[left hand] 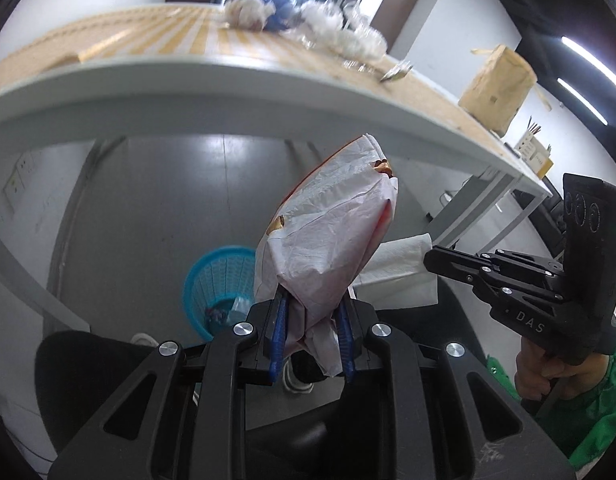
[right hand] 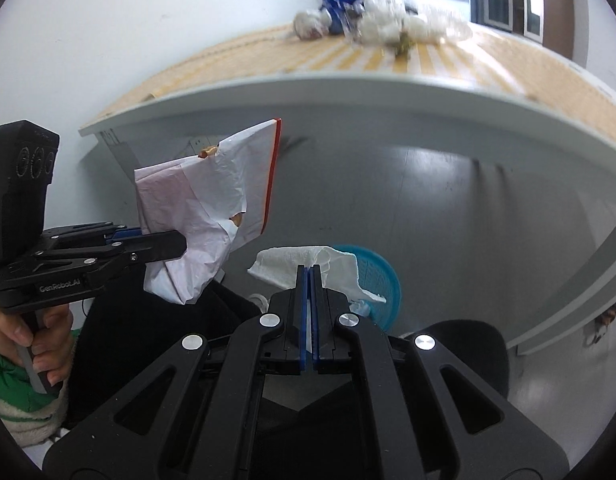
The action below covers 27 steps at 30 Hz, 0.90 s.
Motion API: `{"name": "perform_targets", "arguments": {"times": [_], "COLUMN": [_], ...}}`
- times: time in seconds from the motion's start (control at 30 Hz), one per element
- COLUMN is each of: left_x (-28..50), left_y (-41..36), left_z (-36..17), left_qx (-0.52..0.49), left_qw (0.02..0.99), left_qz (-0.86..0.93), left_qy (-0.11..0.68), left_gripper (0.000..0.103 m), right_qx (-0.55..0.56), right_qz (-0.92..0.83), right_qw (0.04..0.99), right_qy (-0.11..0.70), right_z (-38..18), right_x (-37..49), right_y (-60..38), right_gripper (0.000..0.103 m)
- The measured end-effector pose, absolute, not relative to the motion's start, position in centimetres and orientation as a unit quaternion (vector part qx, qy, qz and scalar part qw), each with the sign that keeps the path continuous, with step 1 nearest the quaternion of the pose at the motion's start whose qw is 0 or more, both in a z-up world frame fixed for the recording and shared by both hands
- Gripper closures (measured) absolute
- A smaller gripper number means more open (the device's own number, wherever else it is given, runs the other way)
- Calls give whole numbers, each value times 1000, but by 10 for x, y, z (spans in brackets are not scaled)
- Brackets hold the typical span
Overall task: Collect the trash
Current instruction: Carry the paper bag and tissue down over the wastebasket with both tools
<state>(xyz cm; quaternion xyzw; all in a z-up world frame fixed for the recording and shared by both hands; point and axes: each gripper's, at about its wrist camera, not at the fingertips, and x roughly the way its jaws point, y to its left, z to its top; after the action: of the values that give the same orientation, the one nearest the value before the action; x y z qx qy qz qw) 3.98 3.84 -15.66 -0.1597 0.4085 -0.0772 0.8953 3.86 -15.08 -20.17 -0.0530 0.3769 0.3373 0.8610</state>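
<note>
Left gripper (left hand: 313,320) pinching crumpled white wrapper (left hand: 327,240), red-edged, held up in front of table edge (left hand: 188,92). Right gripper (right hand: 309,280) pressed together on white paper napkin (right hand: 308,268), just beside wrapper. Blue mesh wastebasket (left hand: 216,280) on grey floor below, some scraps inside. More trash heaped (right hand: 379,20) on far tabletop. Brown paper bag (left hand: 497,88) further along.

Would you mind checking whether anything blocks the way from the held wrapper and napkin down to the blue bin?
Nothing visible does. The paper wrapper and napkin hang over open floor, and the blue basket stands uncovered below, beside the black chair.
</note>
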Motion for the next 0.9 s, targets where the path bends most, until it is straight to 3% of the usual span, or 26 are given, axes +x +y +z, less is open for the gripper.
{"name": "perform_targets", "arguments": {"times": [0.9], "left_x": [104], "left_y": [64], "left_z": [-271], "left_qx": [-220], "left_qw": [820], "left_qz": [-33], "left_qy": [527], "left_gripper": [82], "right_qx": [-57], "right_qz": [284], "right_qw": [826], "right_qy": [483], "right_z": [-320], "right_x": [125], "right_y": [-95], "right_gripper": [102]}}
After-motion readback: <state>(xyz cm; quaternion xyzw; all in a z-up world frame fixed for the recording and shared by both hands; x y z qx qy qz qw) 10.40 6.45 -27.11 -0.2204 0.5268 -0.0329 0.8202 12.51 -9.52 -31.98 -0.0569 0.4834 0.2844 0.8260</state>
